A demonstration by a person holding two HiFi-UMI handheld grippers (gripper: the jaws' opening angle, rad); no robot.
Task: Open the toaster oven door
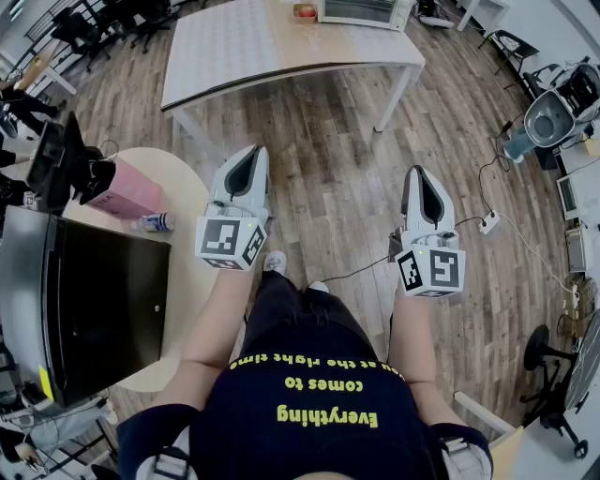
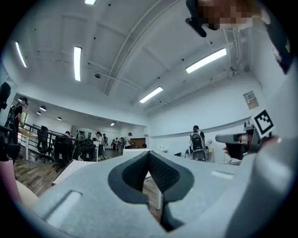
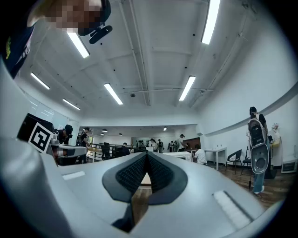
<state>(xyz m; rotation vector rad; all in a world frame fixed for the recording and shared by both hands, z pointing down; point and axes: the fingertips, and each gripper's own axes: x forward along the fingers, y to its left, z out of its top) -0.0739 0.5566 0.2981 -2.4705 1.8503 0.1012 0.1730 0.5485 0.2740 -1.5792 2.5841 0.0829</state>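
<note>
Sitting at the far end of the pale table [image 1: 281,47], the toaster oven [image 1: 364,11] is partly cut off by the picture's top edge, with a small red object [image 1: 305,11] just beside it. Well short of the table, over the wood floor [image 1: 328,187], the left gripper [image 1: 253,155] and the right gripper [image 1: 413,175] point roughly level, each with its jaws pressed together on nothing.

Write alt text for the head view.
A person stands holding the left gripper and right gripper out in front, both shut and empty, well short of a white table with the toaster oven at its far edge. At left, a round table holds a black case and pink box.
</note>
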